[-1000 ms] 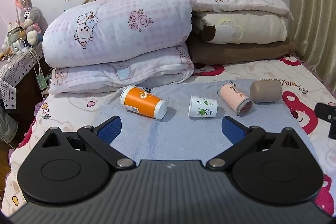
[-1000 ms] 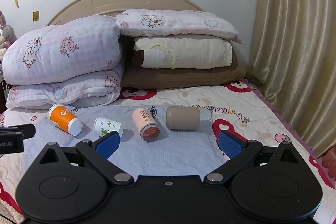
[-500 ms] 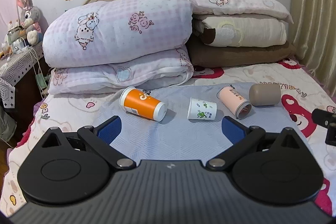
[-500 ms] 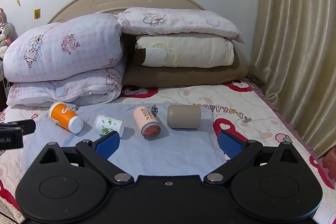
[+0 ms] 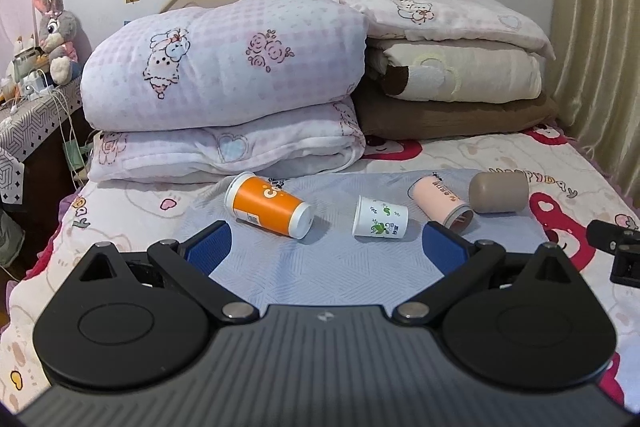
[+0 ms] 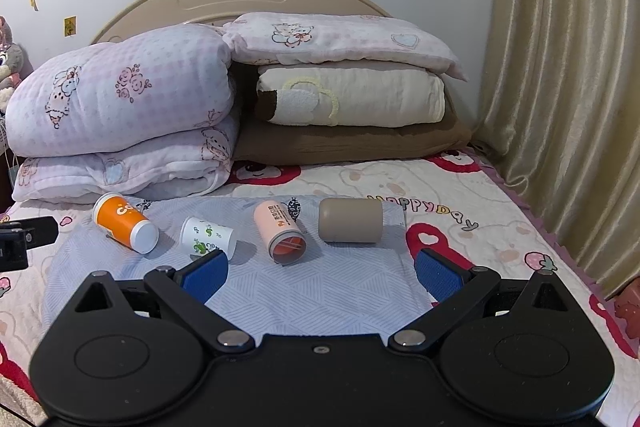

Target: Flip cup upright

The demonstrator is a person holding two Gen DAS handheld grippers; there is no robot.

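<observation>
Cups on ribbed blue cloth (image 5: 340, 267): glossy orange cup (image 5: 268, 205), matte taupe cup (image 5: 498, 191).

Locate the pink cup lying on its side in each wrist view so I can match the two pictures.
Left wrist: pink cup right of centre, on the blue cloth, its open mouth toward the camera.
Right wrist: pink cup near centre, just beyond the open claw.
Shared landmark: the taupe cup lying immediately to its right.

Even soft indoor light, sharp focus (fisheye-bent edges, dark corners).
</observation>
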